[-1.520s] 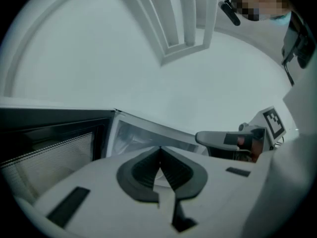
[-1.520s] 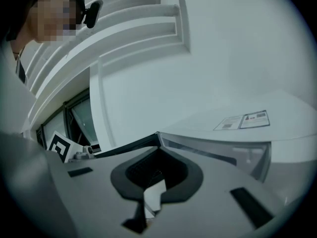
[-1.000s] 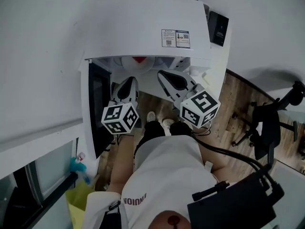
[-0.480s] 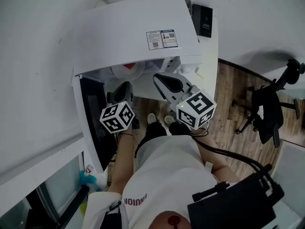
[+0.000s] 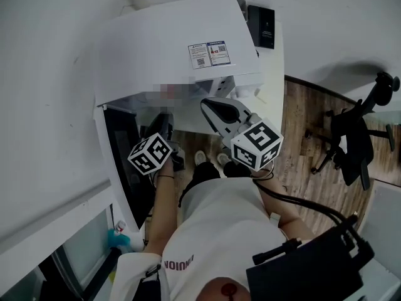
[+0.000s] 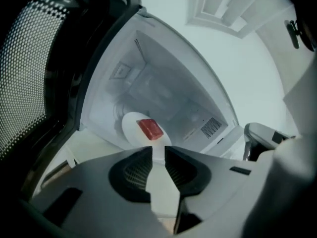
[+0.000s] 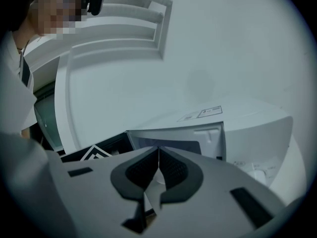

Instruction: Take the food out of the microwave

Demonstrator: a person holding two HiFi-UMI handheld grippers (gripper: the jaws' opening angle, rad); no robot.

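Observation:
The white microwave stands with its dark door swung open to the left. Inside it, in the left gripper view, a red block of food lies on a white round plate. My left gripper points into the cavity just short of the plate. Its jaws have just been opening and stand a little apart with nothing between them. In the head view the left gripper is at the door opening. My right gripper hangs before the microwave's right half. In its own view the right gripper is shut and empty.
A black office chair stands on the wooden floor to the right. A black box sits behind the microwave. The open door blocks the left side. A dark case is at lower right.
The left gripper has sunk and rolled in front of the door opening. Its marker cube now sits lower and further left. The right gripper has hardly moved.

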